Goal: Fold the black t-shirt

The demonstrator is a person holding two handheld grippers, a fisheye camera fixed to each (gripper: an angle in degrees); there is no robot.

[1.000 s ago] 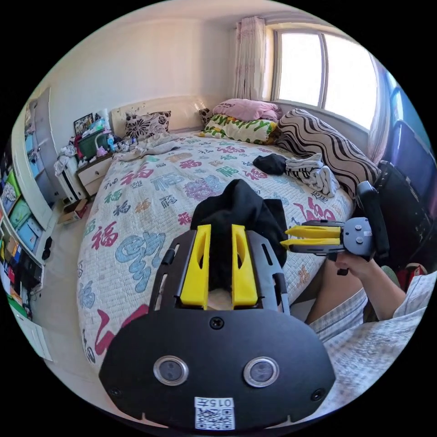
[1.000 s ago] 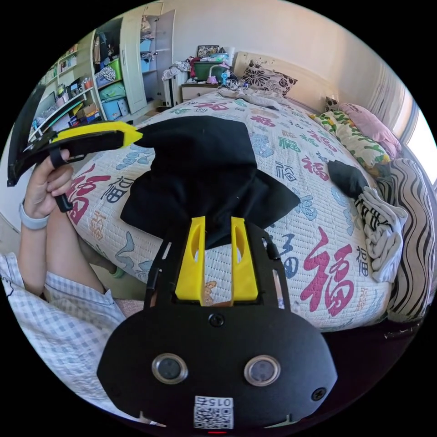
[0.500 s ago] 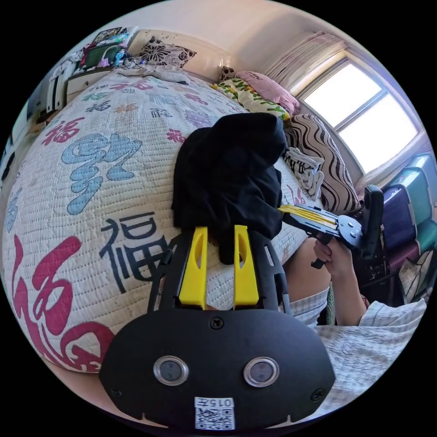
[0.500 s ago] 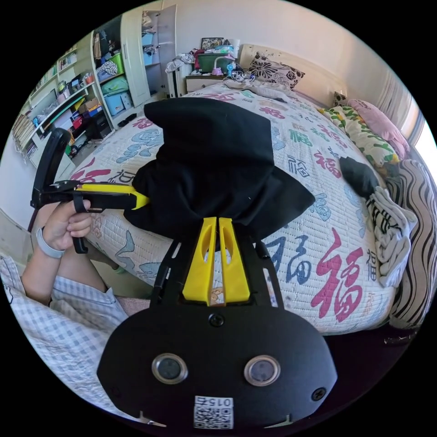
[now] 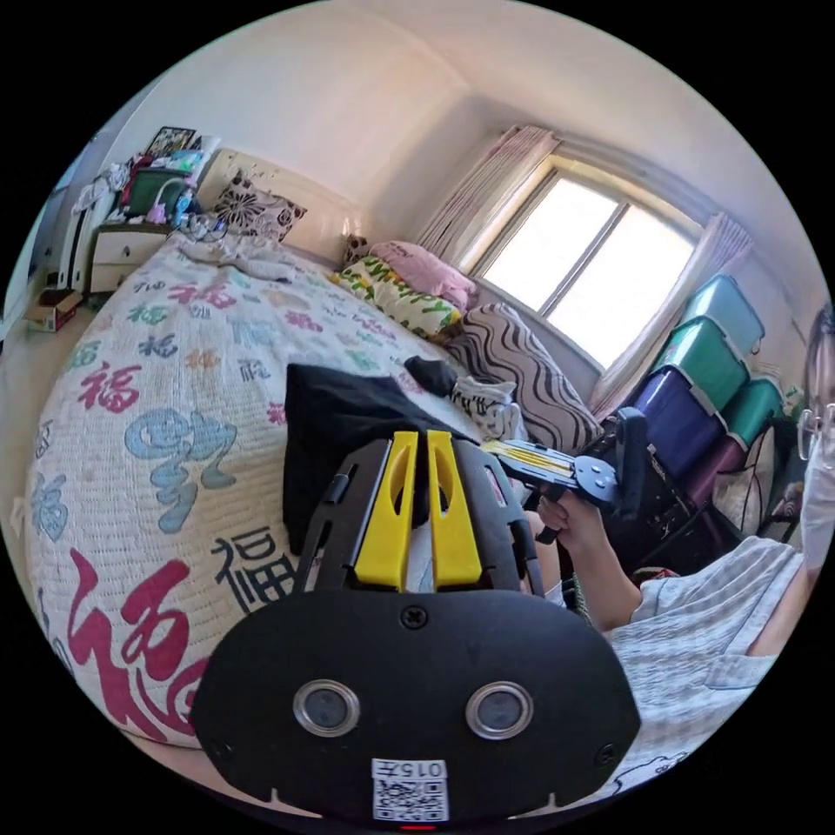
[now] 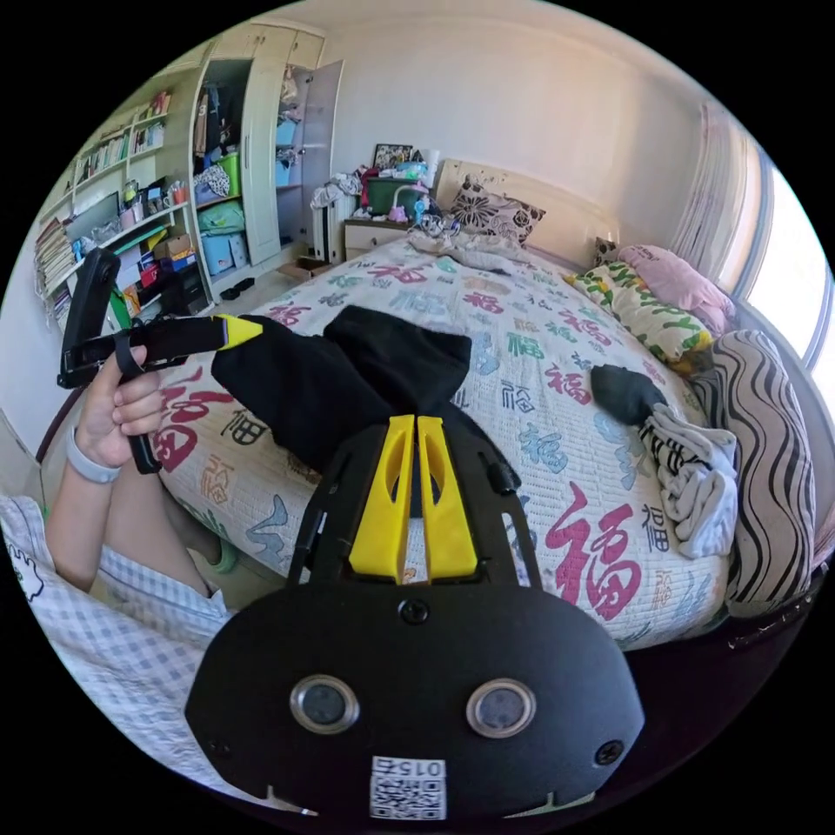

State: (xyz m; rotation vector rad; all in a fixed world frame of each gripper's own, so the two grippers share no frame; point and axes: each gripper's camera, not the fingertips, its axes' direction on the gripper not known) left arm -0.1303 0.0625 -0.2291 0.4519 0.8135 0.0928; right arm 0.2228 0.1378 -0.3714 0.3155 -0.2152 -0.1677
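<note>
The black t-shirt (image 5: 335, 426) hangs bunched over the near edge of the bed (image 5: 156, 383), stretched between both grippers. In the left gripper view, my left gripper (image 5: 416, 439) is shut on a fold of it, with dark cloth in the thin gap between the yellow jaws. The right gripper (image 5: 496, 449) comes in from the right, pinching the shirt's other end. In the right gripper view, my right gripper (image 6: 416, 428) is shut on the black t-shirt (image 6: 348, 383), and the left gripper (image 6: 242, 330), held by a hand (image 6: 113, 409), grips the shirt's far corner.
A quilt with large printed characters (image 6: 539, 348) covers the bed. A striped white garment (image 6: 691, 470) and a dark item (image 6: 622, 391) lie near the striped cushion (image 6: 774, 435). Pillows sit at the headboard. Shelves (image 6: 130, 226) and stacked storage boxes (image 5: 704, 365) line the walls.
The left jaws have closed on the shirt, after the right jaws closed half a second earlier. The grippers have drawn apart, and the raised bundle now stretches lower between them.
</note>
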